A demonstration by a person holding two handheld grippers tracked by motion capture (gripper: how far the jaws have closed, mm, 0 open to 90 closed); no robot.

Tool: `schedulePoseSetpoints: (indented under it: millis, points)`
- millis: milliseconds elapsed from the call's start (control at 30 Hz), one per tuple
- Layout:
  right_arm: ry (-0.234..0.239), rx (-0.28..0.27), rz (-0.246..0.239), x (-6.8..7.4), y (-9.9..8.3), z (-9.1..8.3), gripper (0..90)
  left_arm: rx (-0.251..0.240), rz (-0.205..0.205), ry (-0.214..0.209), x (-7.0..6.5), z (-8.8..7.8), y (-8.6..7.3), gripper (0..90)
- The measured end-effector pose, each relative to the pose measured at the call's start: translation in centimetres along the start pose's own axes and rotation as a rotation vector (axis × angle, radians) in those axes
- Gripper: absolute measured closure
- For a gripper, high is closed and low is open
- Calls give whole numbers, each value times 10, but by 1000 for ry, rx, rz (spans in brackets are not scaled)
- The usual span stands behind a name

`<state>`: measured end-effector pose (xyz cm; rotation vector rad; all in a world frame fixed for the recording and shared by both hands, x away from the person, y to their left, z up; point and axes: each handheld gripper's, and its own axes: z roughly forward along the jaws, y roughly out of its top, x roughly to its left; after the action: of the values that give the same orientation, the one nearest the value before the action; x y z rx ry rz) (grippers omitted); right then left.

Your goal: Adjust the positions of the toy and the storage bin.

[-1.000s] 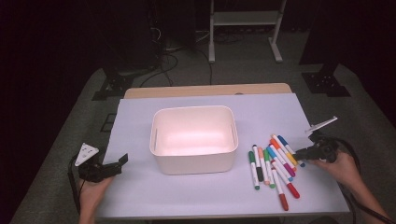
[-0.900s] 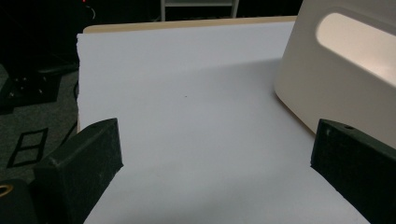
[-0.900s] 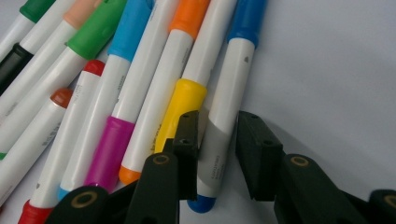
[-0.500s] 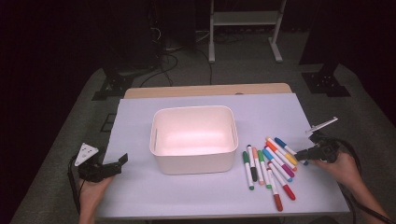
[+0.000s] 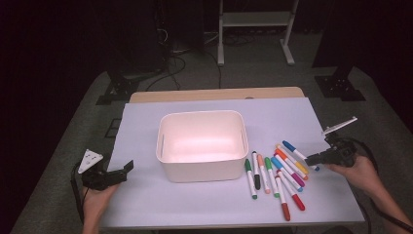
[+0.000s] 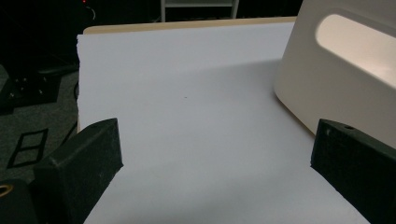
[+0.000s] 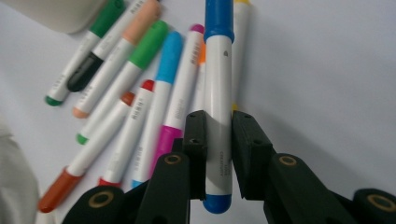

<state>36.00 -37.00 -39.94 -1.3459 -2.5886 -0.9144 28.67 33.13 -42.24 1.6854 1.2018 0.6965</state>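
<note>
Between my right claw's (image 7: 218,140) pads sits the blue pen (image 7: 218,88), clamped near its tail: light, stiff, slick plastic; mid-barrel would balance better. My left claw (image 6: 212,154) gapes empty.

High view: overhead, facing forward. Gripper views: low, close, each along its own jaws, sharing the white-covered table (image 5: 146,122) with it.

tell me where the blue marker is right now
The blue marker sits clamped in the right tongs, at the right edge of the marker pile, right of the white bin.
</note>
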Motion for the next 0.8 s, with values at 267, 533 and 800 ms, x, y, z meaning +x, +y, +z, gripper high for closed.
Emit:
schedulePoseSetpoints:
  millis: [267, 533, 800]
  points:
    - [81, -18, -62, 26, 20, -19, 753, -2, 0, 1, 1, -1, 0, 7]
    - [116, -14, -151, 62, 45, -48, 753, -4, 0, 0, 0, -1, 1, 7]
    - [143, -1, -243, 98, 74, -68, 753, -5, -2, 1, 1, -2, 1, 7]
